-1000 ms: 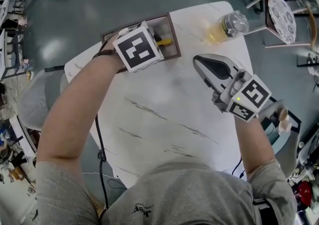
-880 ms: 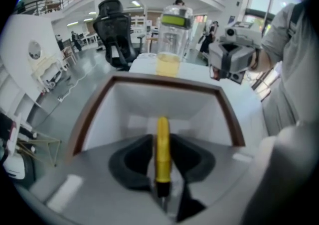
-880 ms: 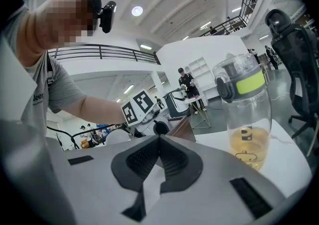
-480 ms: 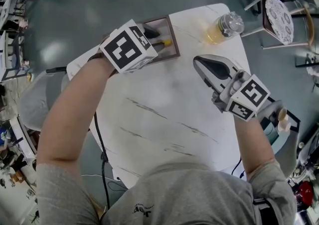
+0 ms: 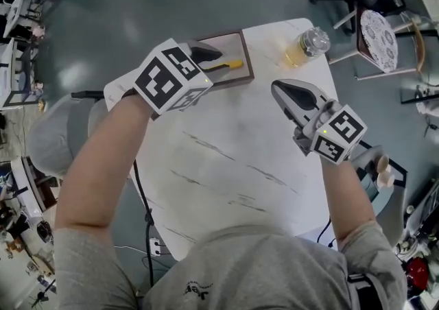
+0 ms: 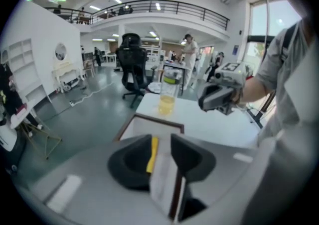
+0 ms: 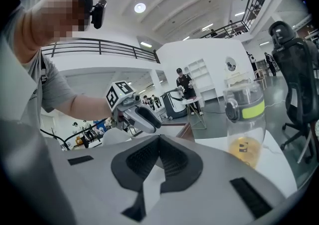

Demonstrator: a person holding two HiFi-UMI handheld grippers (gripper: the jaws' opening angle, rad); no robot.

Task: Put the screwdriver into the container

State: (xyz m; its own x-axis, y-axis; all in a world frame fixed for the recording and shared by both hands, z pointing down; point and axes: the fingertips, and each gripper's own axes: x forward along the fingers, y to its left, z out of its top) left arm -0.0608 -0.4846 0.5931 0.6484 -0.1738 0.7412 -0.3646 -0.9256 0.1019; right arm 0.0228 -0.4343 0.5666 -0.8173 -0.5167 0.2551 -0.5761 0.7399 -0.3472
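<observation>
The screwdriver (image 5: pixel 230 65), with a yellow handle, lies inside the shallow brown-framed container (image 5: pixel 247 62) at the table's far edge. My left gripper (image 5: pixel 208 52) hovers over the container's left part. Its jaws are apart and closing slightly. In the left gripper view the screwdriver (image 6: pixel 152 153) shows through the gap between the jaws, down in the container (image 6: pixel 158 119), and the pads are not touching it. My right gripper (image 5: pixel 279 86) hangs over the table's right side, shut and holding nothing.
A clear bottle (image 5: pixel 306 46) with yellow liquid stands at the table's far right corner, close to the right gripper. The white marble-patterned table (image 5: pixel 226 158) ends just behind the container. Chairs and a small round table (image 5: pixel 378 31) stand on the floor beyond.
My left gripper has drawn back to the left and up from the container, and its jaws have come apart. The screwdriver stays in the container. The right gripper has hardly moved.
</observation>
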